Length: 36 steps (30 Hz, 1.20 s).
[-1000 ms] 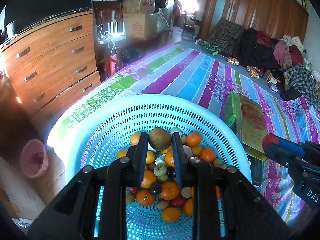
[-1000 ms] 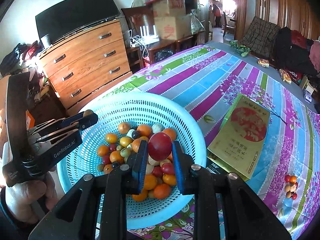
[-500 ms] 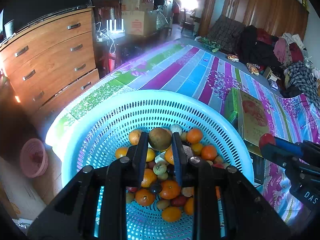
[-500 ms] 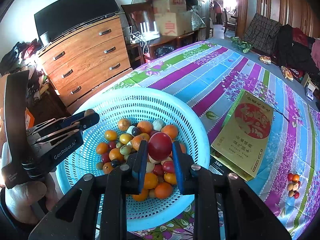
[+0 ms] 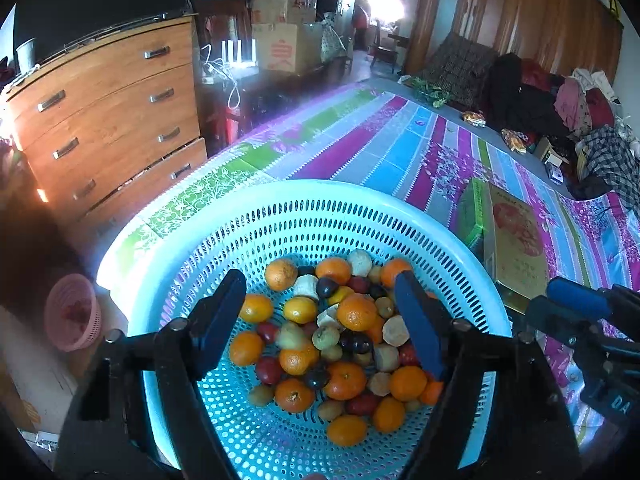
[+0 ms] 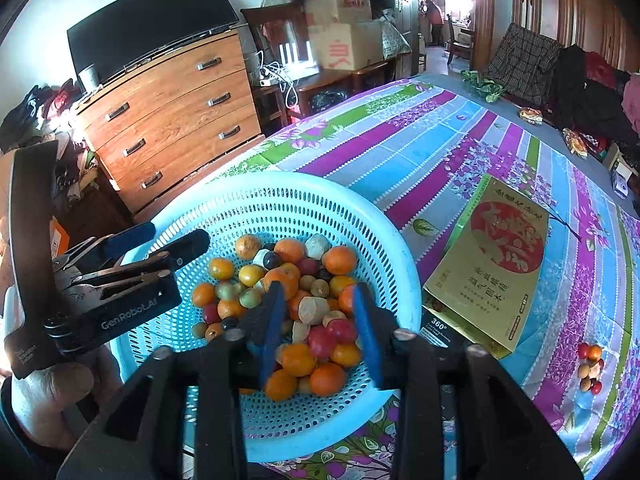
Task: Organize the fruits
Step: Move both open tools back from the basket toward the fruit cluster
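A light blue perforated basket (image 5: 320,196) (image 6: 280,180) stands on the striped tablecloth and holds a heap of small fruits (image 5: 320,340) (image 6: 296,300): oranges, red, dark and brownish ones. My left gripper (image 5: 318,284) hangs over the heap. Its jaws are opening and nothing is between them. My right gripper (image 6: 316,294) also hovers above the heap, jaws opening and empty. Each gripper shows in the other's view: the right gripper (image 5: 576,308) at the basket's right, the left gripper (image 6: 176,236) over its left rim, with a hand below it.
A gold and green box (image 6: 496,268) (image 5: 516,252) lies right of the basket. A small cluster of fruits (image 6: 590,364) sits on the cloth at the far right. A wooden dresser (image 6: 168,108) stands beyond the table edge; a pink basket (image 5: 74,312) is on the floor.
Both grippers have opened. The brown fruit is gone from the left jaws and the red fruit from the right jaws; both have dropped into the basket.
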Motion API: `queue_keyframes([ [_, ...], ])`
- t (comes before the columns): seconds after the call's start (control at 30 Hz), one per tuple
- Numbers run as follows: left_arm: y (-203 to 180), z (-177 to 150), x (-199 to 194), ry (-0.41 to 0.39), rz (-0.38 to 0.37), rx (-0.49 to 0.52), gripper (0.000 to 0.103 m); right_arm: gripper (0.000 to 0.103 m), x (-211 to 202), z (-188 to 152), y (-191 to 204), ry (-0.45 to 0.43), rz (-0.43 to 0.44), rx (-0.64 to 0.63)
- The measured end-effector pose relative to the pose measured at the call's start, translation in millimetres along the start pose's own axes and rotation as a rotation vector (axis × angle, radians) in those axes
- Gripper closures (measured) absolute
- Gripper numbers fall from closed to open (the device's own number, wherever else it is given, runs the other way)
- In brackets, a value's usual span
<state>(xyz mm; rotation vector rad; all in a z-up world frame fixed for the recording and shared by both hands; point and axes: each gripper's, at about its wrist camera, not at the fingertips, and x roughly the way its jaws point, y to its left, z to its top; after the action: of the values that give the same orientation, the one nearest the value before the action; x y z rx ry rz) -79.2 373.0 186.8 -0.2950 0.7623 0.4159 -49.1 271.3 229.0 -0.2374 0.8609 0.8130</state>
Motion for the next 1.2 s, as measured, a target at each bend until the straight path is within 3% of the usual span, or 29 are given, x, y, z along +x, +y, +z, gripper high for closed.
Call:
queue_keyframes([
  [0.07,0.3,-0.7,1.6,0.008,0.003,0.001,0.023,0.045,-3.5,-1.0,-1.0,-0.013,0.0,0.008],
  [0.13,0.5,-1.5,2.9,0.012,0.004,-0.005,0.021,0.037,-4.5,-2.0,-2.2,-0.011,0.008,0.013],
  [0.2,0.5,-2.7,2.8,0.014,0.007,-0.015,0.019,0.021,-7.4,-4.9,-2.6,-0.019,0.003,0.013],
  [0.37,1.6,-2.8,-7.2,-0.02,-0.031,-0.035,0.019,0.019,-33.4,-25.8,-3.1,-0.13,-0.051,-0.004],
  [0.47,2.9,-2.8,-14.5,-0.062,-0.04,-0.045,0.018,0.012,-47.9,-51.5,-7.7,-0.192,-0.116,-0.016],
  [0.6,-4.0,-3.6,-4.4,-0.023,-0.101,-0.046,0.018,0.012,-45.8,-92.6,-25.5,-0.149,-0.139,0.037],
  [0.7,-19.0,-6.6,-2.4,-0.019,-0.136,-0.026,0.018,0.012,-34.6,-123.1,-36.2,-0.061,-0.145,0.059],
  [0.83,-48.1,-11.4,-6.6,-0.03,-0.205,0.019,0.018,0.012,-32.1,-148.2,-45.1,-0.011,-0.151,0.055],
  [1.2,-124.4,-19.0,-17.6,-0.039,-0.311,0.166,0.018,0.012,-60.1,-170.9,-91.1,-0.078,-0.206,0.158],
])
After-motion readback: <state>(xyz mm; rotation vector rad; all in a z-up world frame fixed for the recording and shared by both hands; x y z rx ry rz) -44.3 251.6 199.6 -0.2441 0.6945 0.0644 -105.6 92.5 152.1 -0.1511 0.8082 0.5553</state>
